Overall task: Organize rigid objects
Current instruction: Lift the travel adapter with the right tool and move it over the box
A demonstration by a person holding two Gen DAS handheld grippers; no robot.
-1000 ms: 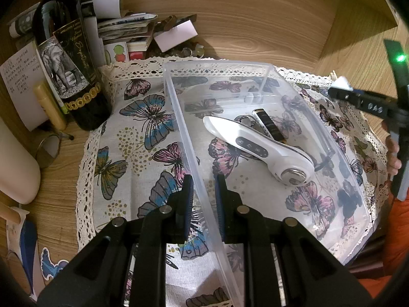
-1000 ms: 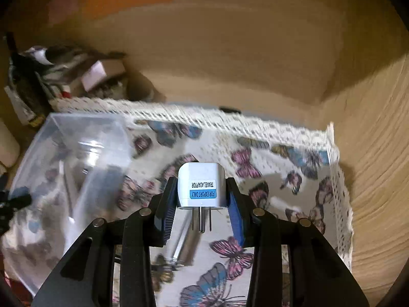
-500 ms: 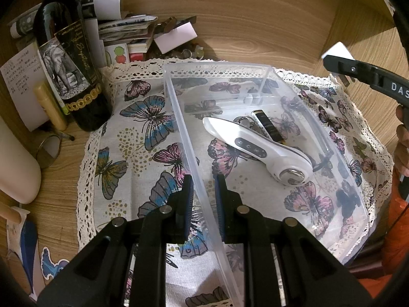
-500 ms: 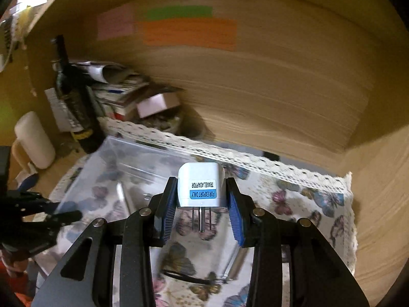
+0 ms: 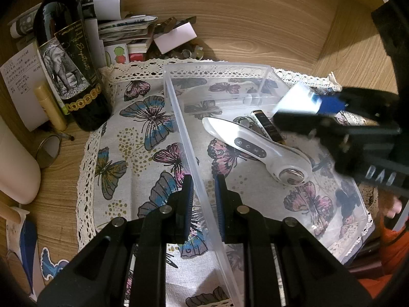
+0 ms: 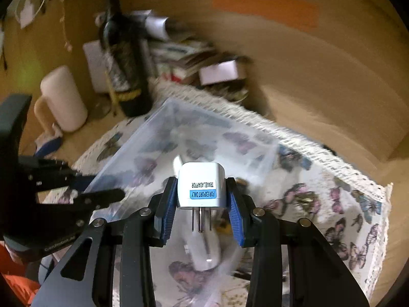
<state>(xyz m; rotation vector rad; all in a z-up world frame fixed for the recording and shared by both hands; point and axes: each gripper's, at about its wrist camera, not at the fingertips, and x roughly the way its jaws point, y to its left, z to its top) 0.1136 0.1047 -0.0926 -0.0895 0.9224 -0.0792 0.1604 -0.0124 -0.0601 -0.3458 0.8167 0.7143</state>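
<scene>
gripping bin wall [image 5: 194, 158] w/ left claw [image 5: 203, 192], tilted down | right claw [image 6: 202, 202] clamps travel adaptor [image 6: 200, 185] above bin

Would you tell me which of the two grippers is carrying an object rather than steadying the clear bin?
The right gripper: its pads clamp the white travel adaptor above the bin. The left gripper only pinches the bin's side wall.

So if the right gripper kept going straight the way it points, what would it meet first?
Probably the white handheld device lying in the clear plastic bin: it sits just beyond the travel adaptor that the right gripper holds. Blur leaves depth uncertain.
</scene>
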